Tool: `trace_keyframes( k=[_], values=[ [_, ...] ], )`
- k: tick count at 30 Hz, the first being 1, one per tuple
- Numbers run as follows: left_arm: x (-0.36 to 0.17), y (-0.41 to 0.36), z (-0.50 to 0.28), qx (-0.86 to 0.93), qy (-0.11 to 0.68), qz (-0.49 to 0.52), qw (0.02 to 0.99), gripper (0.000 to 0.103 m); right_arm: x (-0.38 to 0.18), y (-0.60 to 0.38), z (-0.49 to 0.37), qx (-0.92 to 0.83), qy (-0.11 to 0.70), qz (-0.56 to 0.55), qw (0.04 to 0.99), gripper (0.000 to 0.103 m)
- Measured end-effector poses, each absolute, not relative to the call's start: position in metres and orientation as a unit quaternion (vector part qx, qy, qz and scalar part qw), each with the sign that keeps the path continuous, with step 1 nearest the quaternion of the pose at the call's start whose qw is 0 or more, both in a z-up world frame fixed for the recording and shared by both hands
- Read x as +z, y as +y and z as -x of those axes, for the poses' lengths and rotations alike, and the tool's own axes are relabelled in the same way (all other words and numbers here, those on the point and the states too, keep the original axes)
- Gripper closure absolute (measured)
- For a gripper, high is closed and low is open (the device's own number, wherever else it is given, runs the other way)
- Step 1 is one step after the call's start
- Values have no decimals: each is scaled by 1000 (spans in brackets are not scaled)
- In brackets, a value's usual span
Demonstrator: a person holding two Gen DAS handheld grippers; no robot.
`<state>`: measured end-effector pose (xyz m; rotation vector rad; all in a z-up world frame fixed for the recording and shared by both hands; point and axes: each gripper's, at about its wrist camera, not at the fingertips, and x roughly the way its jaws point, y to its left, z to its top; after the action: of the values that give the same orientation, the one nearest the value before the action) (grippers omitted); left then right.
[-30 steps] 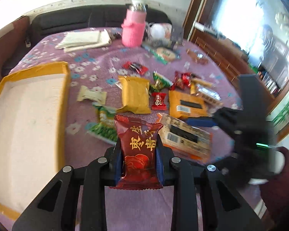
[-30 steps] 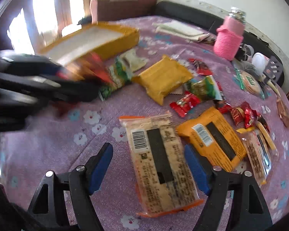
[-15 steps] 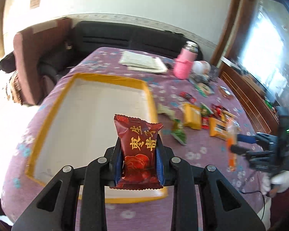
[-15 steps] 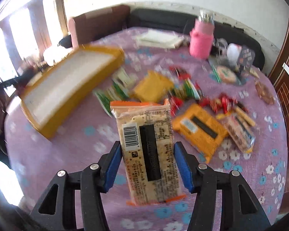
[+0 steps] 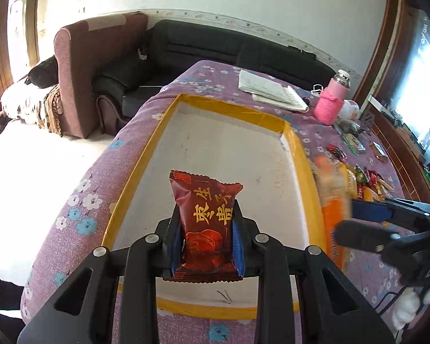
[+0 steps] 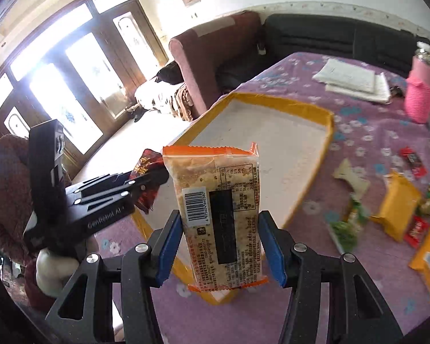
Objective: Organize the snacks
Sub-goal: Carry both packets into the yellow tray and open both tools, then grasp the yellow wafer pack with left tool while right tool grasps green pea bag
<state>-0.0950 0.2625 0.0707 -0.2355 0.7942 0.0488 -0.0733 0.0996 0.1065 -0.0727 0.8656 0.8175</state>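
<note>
My left gripper [image 5: 205, 246] is shut on a dark red snack packet [image 5: 205, 223] with gold characters and holds it above the near end of the yellow-rimmed white tray [image 5: 238, 111]. My right gripper [image 6: 220, 246] is shut on an orange-edged cracker pack [image 6: 218, 215] and holds it above the tray's [image 6: 309, 106] near right rim. In the left wrist view the right gripper [image 5: 367, 215] and its blurred pack [image 5: 332, 200] sit just right of the tray. In the right wrist view the left gripper [image 6: 146, 182] holds the red packet [image 6: 146, 169] at the left.
Loose snacks [image 6: 395, 209] lie on the purple flowered tablecloth [image 6: 358, 132] right of the tray. A pink bottle [image 5: 331, 103] and folded papers [image 5: 272, 90] stand at the far end. A sofa [image 5: 215, 48] and armchair [image 5: 94, 66] lie beyond the table's left edge.
Both grippers have lifted their packets off the table and swung left toward the tray. The right gripper closed on the cracker pack and raised it.
</note>
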Motion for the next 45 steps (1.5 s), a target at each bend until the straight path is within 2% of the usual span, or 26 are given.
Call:
trace_keyframes(
  k=[5,6,7,11,13,15,18,21,25,32,37,42,45],
  values=[
    [60,263,87,42,394,104,912,77,78,139,53,378,437,40,815,57],
    [57,263,85,45,397,106,911,76,71,146,48,376,442,44,813,66],
    [56,264,82,46,399,108,910,76,62,151,43,373,454,44,808,87],
    [53,266,83,62,399,109,908,74,45,154,31,365,462,28,808,83],
    [55,263,86,68,395,99,911,66,48,152,35,368,450,30,814,82],
    [59,258,90,82,390,82,913,58,58,144,42,366,433,36,823,77],
    [67,250,97,94,382,69,917,46,72,128,55,364,407,30,837,65],
    [76,239,106,106,377,57,918,44,82,108,69,358,389,21,848,61],
    [89,219,118,113,369,35,922,35,86,75,84,348,369,5,862,56],
    [110,177,136,83,348,26,933,33,83,-16,96,308,353,-48,882,55],
    [119,151,141,30,334,51,941,30,79,-118,95,219,339,-60,913,55],
    [111,125,132,-17,340,82,937,30,65,-214,75,116,361,-99,920,52],
    [102,108,123,-36,356,88,929,30,59,-236,58,107,368,-114,916,52]
  ],
)
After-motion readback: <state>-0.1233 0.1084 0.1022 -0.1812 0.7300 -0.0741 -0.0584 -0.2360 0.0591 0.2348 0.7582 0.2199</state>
